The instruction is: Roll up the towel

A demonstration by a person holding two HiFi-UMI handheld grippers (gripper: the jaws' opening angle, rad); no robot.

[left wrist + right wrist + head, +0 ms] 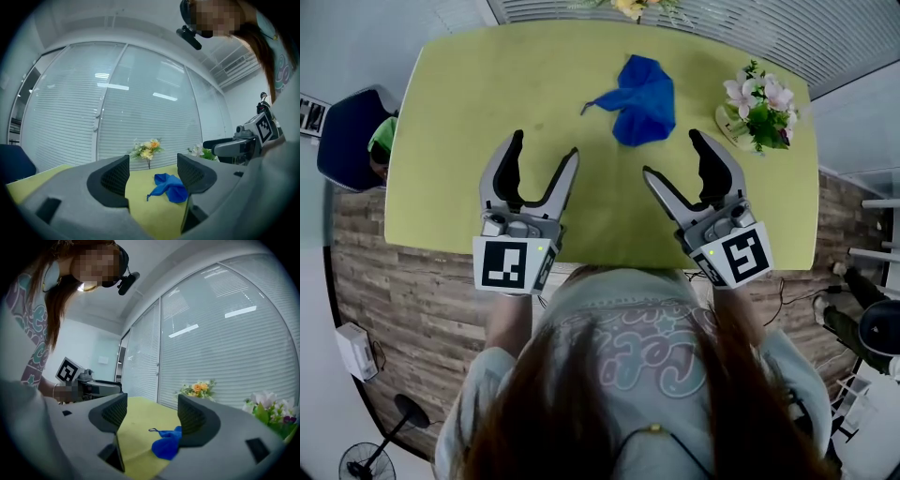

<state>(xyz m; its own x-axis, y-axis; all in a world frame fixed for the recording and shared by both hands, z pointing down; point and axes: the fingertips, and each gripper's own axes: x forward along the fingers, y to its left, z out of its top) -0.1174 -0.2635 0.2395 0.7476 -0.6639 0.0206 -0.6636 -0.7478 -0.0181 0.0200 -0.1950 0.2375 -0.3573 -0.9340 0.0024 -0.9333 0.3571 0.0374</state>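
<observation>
The left gripper (546, 143) and right gripper (670, 154), fingers (508, 164) apart and empty, hover near the towel (642, 98), probably limp and light; best pinched at a corner.

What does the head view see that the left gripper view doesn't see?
Only the head view shows the wooden floor and a fan standing on it. Only the left gripper view shows the camera on the person's head. Both show the crumpled blue towel on the yellow-green table, the pink flowers and the right claw.
</observation>
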